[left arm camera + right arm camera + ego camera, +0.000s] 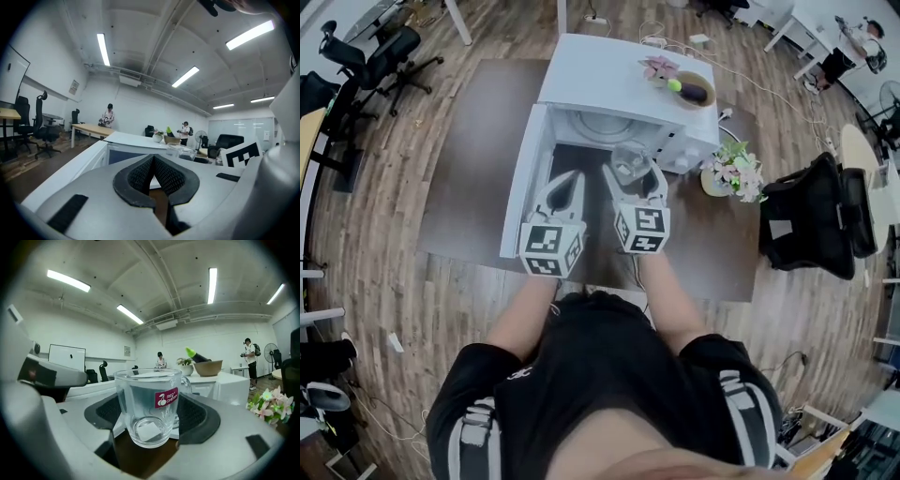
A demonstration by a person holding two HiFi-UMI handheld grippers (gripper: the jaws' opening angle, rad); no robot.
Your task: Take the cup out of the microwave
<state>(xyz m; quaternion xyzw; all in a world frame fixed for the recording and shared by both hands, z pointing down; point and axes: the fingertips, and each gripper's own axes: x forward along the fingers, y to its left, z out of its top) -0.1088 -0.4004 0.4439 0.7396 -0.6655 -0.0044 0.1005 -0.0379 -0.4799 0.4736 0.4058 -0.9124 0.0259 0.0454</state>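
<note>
The white microwave (609, 75) stands with its door (522, 178) swung open to the left, its cavity (605, 127) facing me. A clear glass cup (629, 165) with a red label sits just outside the cavity mouth, held between the pads of my right gripper (634, 174). In the right gripper view the cup (149, 399) stands upright and empty, both black pads of the right gripper (151, 425) pressing its sides. My left gripper (570, 183) hovers beside it to the left, shut with nothing in it; its pads (140, 174) meet.
On the microwave's top sit a bowl (695, 91) of toy vegetables and a pink flower (659, 67). A flower pot (733, 172) stands right of the microwave on the brown table (473, 178). A black office chair (821, 221) is further right. People stand far off.
</note>
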